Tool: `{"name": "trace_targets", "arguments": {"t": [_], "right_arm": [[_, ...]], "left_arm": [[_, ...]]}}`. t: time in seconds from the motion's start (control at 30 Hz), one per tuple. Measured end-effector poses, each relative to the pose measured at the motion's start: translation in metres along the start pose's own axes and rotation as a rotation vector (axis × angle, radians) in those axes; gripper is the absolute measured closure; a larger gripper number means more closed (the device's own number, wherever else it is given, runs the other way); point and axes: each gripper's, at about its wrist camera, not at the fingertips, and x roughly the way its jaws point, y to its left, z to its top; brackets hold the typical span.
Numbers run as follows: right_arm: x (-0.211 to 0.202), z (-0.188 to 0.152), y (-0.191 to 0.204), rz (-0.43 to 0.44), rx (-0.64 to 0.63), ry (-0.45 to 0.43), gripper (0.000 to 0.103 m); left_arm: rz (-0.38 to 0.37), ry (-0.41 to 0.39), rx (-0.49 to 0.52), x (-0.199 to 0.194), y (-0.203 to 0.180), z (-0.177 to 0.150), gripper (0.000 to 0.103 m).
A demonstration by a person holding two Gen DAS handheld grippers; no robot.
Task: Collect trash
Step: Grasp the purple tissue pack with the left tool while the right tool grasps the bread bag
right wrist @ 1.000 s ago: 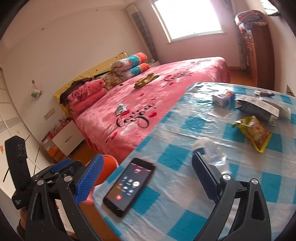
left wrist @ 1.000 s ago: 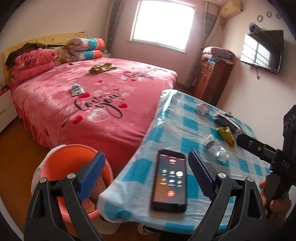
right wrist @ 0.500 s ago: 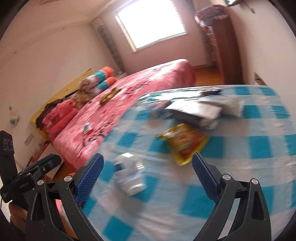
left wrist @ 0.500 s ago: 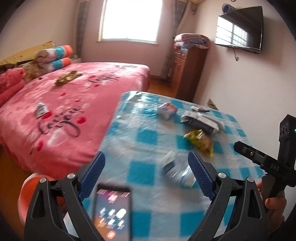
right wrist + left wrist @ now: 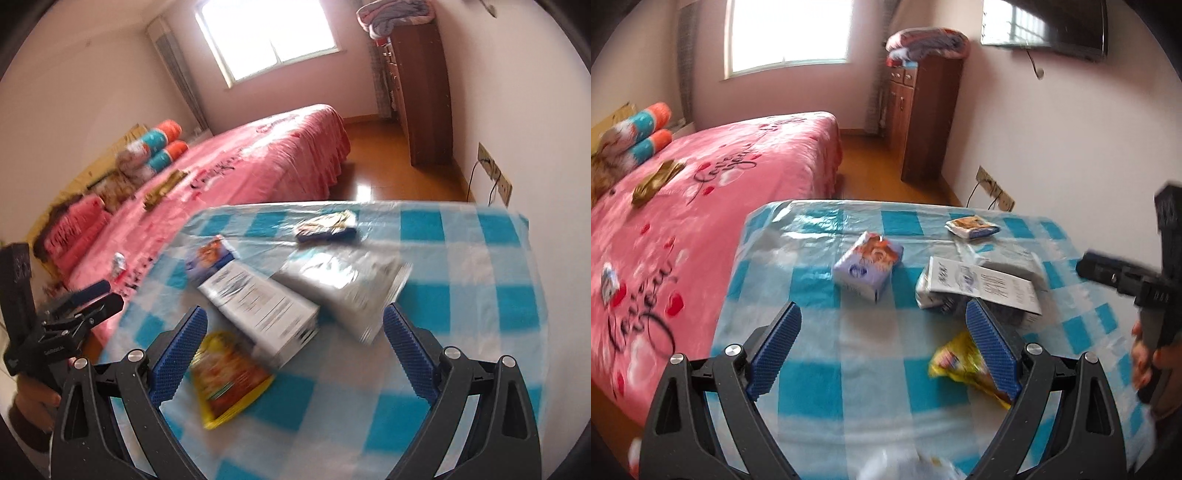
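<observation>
Trash lies on a table under a blue-checked cloth (image 5: 812,384): a yellow snack wrapper (image 5: 956,362), a white printed box (image 5: 979,291), a purple tissue pack (image 5: 868,269) and a small flat packet (image 5: 971,227). My left gripper (image 5: 882,314) hangs open above the cloth, with the wrapper partly behind its right finger and nothing held. My right gripper (image 5: 295,315) is also open, over the white box (image 5: 258,306), with the yellow wrapper (image 5: 229,373) by its left finger and a silvery bag (image 5: 347,284) to the right. A hand holds each gripper; the other one shows at the frame edge (image 5: 1087,267) (image 5: 99,295).
A pink bed (image 5: 701,177) runs along the table's left side, with a small wrapper (image 5: 607,284) and an olive cloth (image 5: 655,181) on it. A wooden cabinet (image 5: 923,110) and a wall socket with a cable (image 5: 993,188) stand behind the table. Something crumpled and white (image 5: 905,465) lies at the near edge.
Both views have swept right along the table. The phone and the orange bin have left the frames, and the boxes and wrapper now lie under the grippers. Both grippers' jaws stay wide.
</observation>
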Motion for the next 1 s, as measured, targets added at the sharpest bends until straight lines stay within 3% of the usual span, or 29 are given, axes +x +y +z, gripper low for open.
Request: {"name": "trace_targets", "arguments": {"t": [0.27,0.5,0.73,0.87,1.0], "right_arm": [[0.072,0.051,-0.004,-0.031,-0.062,0.076,0.008],[0.124,0.078,-0.006,-0.087,-0.101,0.143,0.008],[0.164,0.089,-0.006,-0.132,-0.146,0.206,0.008],[0.179,0.091,-0.009,-0.164,-0.164,0.244,0.008],[0.185,0.091,-0.011,-0.157,-0.167,0.256,0.011]], "left_arm": [[-0.064,0.089,0.116,0.066,0.002,0.028,0.012],[-0.116,0.174,0.114,0.106,0.015,0.039,0.012],[-0.128,0.205,0.111,0.127,0.017,0.033,0.012],[-0.103,0.22,0.097,0.134,0.021,0.032,0.031],[-0.081,0.207,0.1,0.134,0.02,0.031,0.039]]}}
